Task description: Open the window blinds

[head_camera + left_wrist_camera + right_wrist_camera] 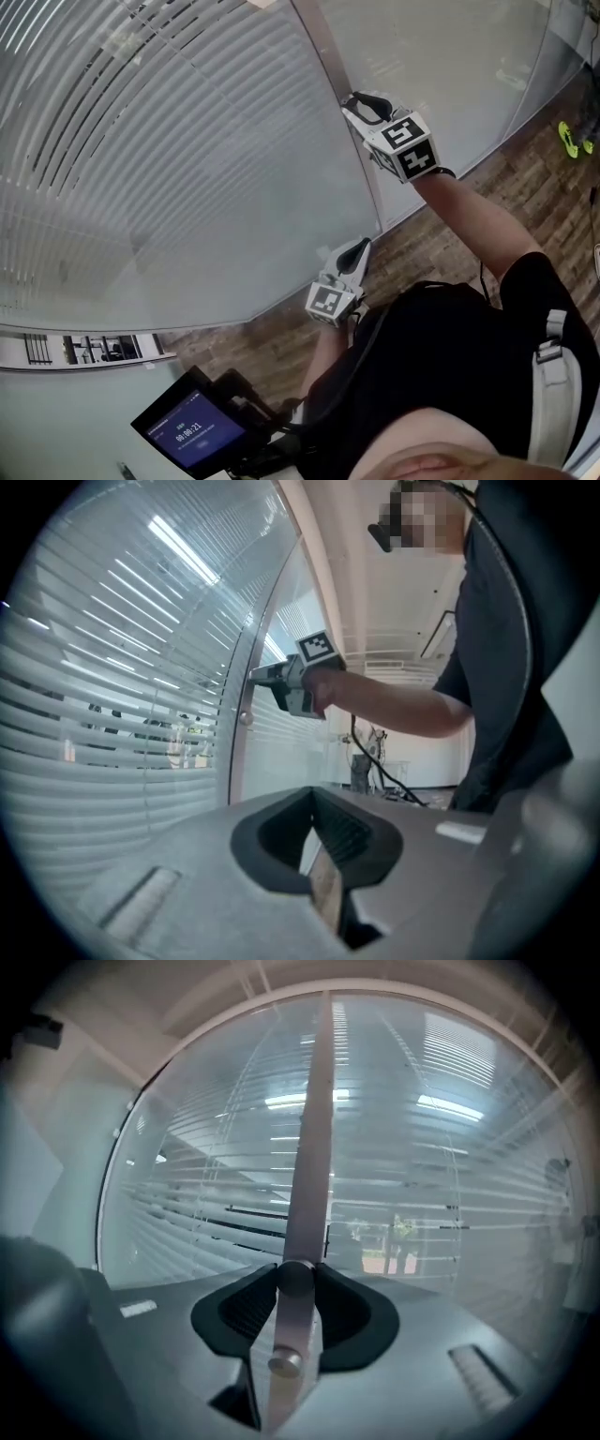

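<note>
1. Upper left of the head view: window blinds (141, 141), horizontal slats behind glass.
2. Upper middle: right hand-held gripper (361, 101), clenched on a small round knob (294, 1277) on the pale frame post (314, 1129) between panes.
3. Lower middle: left hand-held gripper (358, 251), apparently closed with nothing between its jaws, near the glass.

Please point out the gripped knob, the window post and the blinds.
gripped knob (295, 1277): right gripper view, its round face.
window post (314, 1129): right gripper view, its upper stretch.
blinds (141, 141): head view, middle slat.
</note>
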Demonstrator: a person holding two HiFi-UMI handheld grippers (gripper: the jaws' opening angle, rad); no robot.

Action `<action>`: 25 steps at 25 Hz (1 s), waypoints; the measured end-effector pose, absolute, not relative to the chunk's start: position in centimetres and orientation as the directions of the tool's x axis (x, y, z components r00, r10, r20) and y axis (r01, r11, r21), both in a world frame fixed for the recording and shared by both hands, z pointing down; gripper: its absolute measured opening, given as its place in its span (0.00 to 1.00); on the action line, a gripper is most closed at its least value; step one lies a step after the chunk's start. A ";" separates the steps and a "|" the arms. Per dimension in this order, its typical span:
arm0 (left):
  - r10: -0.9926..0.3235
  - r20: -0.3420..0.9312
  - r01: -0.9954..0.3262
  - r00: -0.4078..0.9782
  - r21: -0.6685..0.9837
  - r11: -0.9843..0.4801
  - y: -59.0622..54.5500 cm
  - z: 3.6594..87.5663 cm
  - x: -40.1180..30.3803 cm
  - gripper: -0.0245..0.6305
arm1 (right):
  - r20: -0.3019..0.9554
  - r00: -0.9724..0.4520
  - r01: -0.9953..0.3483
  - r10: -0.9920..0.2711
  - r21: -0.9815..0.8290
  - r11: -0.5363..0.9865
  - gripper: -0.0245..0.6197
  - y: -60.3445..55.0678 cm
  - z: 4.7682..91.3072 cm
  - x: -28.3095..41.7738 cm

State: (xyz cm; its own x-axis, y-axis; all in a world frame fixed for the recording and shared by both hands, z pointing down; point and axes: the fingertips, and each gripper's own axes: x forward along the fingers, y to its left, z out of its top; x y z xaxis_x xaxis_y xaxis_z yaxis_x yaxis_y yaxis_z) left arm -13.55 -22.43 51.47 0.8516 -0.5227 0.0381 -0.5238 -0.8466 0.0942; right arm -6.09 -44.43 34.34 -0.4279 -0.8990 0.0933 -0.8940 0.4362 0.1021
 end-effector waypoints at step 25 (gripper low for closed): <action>-0.530 0.058 -0.533 0.846 0.110 -0.839 -22.4 52.4 -13.9 0.04 | 0.026 -0.469 -0.853 -0.883 -0.271 0.445 0.24 -44.8 33.9 -5.9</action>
State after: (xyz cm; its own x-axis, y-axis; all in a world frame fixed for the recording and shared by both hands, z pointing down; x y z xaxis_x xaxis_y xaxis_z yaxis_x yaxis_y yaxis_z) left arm -13.94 -22.43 52.41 0.8458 -0.5303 0.0582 -0.5334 -0.8386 0.1102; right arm -5.90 -44.79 33.94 -0.4690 -0.8828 0.0257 -0.8533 0.4454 -0.2711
